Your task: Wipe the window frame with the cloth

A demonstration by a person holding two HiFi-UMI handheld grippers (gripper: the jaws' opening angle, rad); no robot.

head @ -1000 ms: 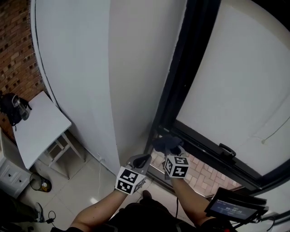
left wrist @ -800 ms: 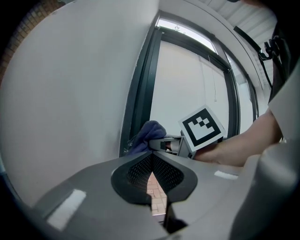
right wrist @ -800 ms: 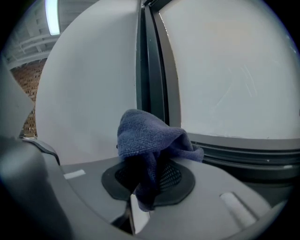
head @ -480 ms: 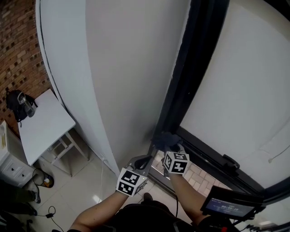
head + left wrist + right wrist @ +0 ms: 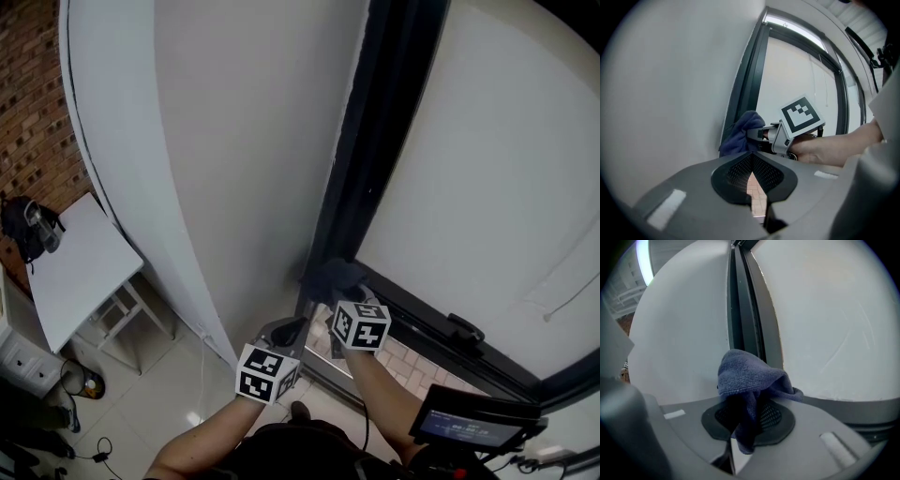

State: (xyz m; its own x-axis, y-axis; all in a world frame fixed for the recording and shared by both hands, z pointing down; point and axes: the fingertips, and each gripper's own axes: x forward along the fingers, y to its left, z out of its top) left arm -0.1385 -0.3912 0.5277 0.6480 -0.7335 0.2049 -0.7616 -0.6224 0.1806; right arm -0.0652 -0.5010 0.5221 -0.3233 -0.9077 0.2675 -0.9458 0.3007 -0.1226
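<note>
A dark blue cloth (image 5: 749,380) is bunched between the jaws of my right gripper (image 5: 749,414), which is shut on it. In the head view the cloth (image 5: 330,275) presses against the bottom corner of the black window frame (image 5: 370,141), with the right gripper (image 5: 349,298) just below it. The left gripper view shows the cloth (image 5: 741,137) against the frame's upright (image 5: 749,84). My left gripper (image 5: 751,174) is shut with nothing in it and hangs a little below and left (image 5: 289,330) of the right one.
A white wall (image 5: 244,141) runs left of the frame, and the white pane (image 5: 487,159) right of it. The lower frame rail carries a black handle (image 5: 463,329). A white table (image 5: 80,267) stands at the left on the tiled floor. A screen device (image 5: 469,424) sits at bottom right.
My right gripper and the cloth have moved slightly up the frame's corner. The left gripper has stayed just below it, still shut.
</note>
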